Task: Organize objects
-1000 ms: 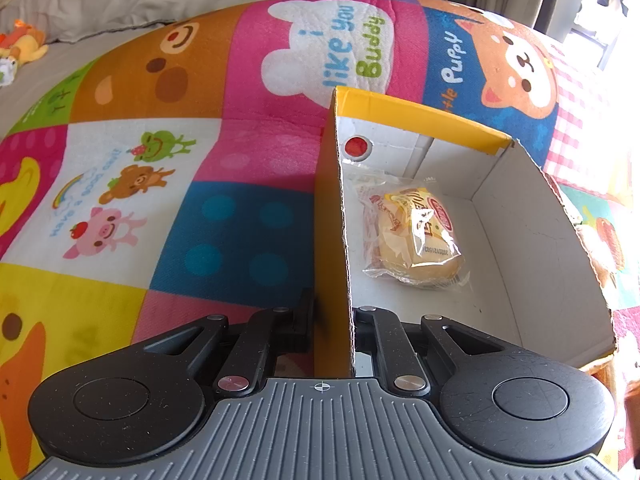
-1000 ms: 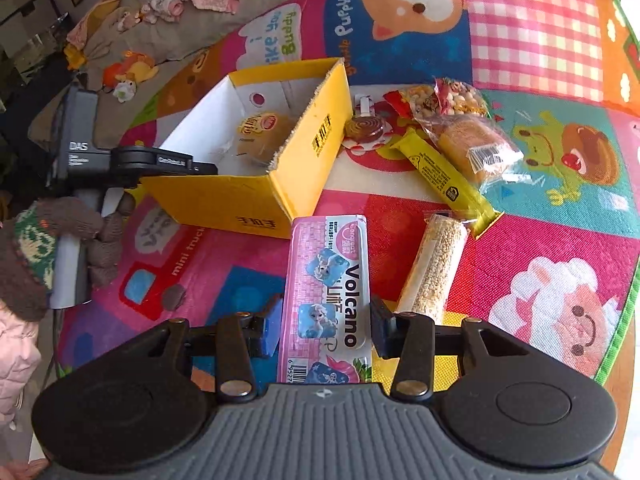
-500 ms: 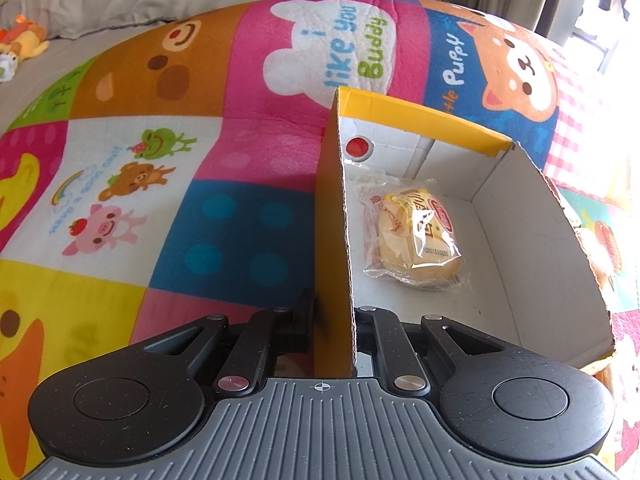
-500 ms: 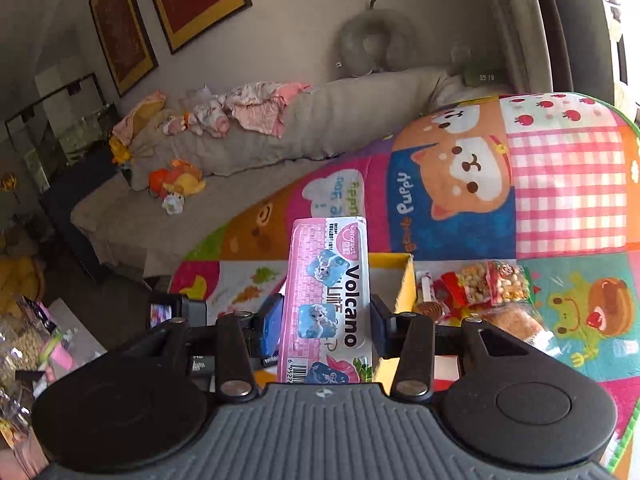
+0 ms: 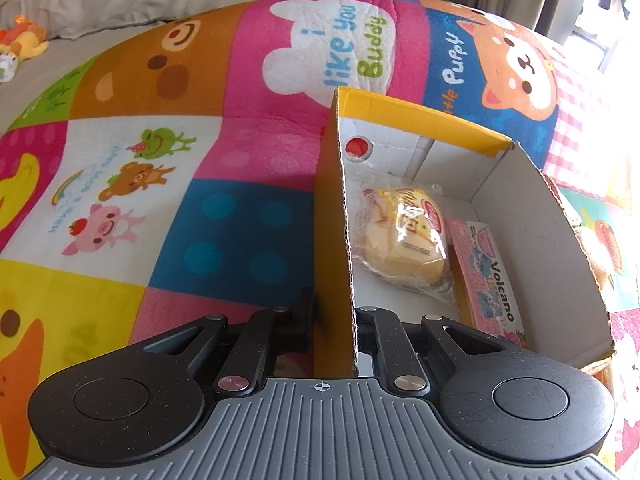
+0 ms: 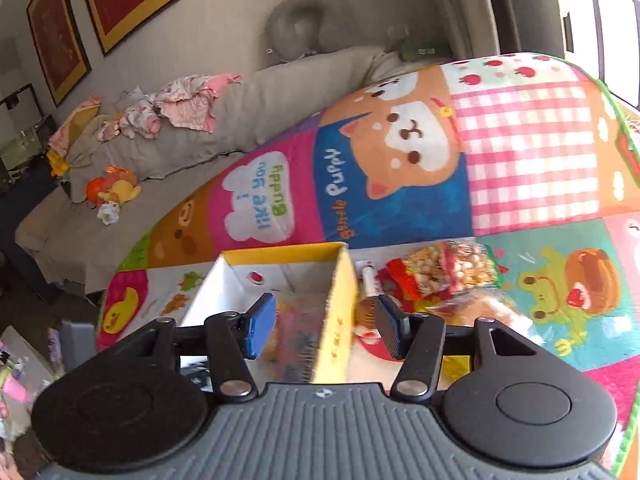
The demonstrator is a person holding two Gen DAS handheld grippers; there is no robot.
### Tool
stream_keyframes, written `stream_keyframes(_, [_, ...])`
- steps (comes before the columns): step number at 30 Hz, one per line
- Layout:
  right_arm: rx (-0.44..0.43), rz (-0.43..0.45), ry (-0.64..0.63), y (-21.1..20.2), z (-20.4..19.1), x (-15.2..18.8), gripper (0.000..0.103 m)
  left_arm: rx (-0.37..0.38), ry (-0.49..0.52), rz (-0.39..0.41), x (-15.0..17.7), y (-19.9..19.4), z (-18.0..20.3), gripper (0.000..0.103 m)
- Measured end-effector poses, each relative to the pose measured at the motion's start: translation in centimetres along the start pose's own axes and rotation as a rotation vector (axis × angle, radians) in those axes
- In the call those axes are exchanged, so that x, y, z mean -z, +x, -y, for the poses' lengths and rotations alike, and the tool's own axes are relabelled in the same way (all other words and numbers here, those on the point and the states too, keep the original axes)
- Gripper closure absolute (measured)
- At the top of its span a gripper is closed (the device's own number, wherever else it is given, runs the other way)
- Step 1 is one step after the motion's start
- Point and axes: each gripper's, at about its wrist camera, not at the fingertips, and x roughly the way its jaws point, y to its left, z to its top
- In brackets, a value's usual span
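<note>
Black left claw (image 5: 334,320), ribbed grey base, silver pivot screws, right claw (image 6: 322,326), blue pads (image 6: 260,326)

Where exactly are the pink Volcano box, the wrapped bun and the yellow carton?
pink Volcano box (image 5: 486,276): left wrist view, on its printed top face.
wrapped bun (image 5: 404,240): left wrist view, on the middle of its clear wrapper.
yellow carton (image 5: 330,216): left wrist view, on its yellow outer side wall.

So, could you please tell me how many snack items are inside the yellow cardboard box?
2: a clear-wrapped yellow bun mid-floor, and a pink "Volcano" pack beside it, along the box wall. The near wall may hide more.
</note>
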Motion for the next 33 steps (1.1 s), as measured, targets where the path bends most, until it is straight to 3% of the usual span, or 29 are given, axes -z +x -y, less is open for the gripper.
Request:
stream_keyframes(6, [0.125,-0.071,0.038,-0.4,6.0,3.1,0.040,0.000,0.000,0.002,0.0,0.0,0.0,0.091])
stream_keyframes(13, [0.171,-0.169,0.068,0.1,9.4,6.9,0.039,-0.007,0.006,0.002,0.0,0.0,0.1,0.091])
stream_keyframes(25, [0.098,-0.237,0.052,1.4,8.1,8.9,0.037,-0.009,0.009,0.000,0.0,-0.1,0.1,0.091])
stream_keyframes(28, [0.123,-0.172,-0.020,1.5,7.2,7.5,0.037,-0.011,0.008,0.001,0.1,-0.1,0.2,0.091])
stream_keyframes(31, [0.050,-0.130,-0.057,2.4,6.9,4.9,0.038,-0.012,-0.001,0.000,0.1,-0.1,0.2,0.091])
stream_keyframes(33, [0.004,-0.134,-0.108,3.8,6.2,3.4,0.044,-0.013,0.001,0.000,0.1,-0.1,0.2,0.091])
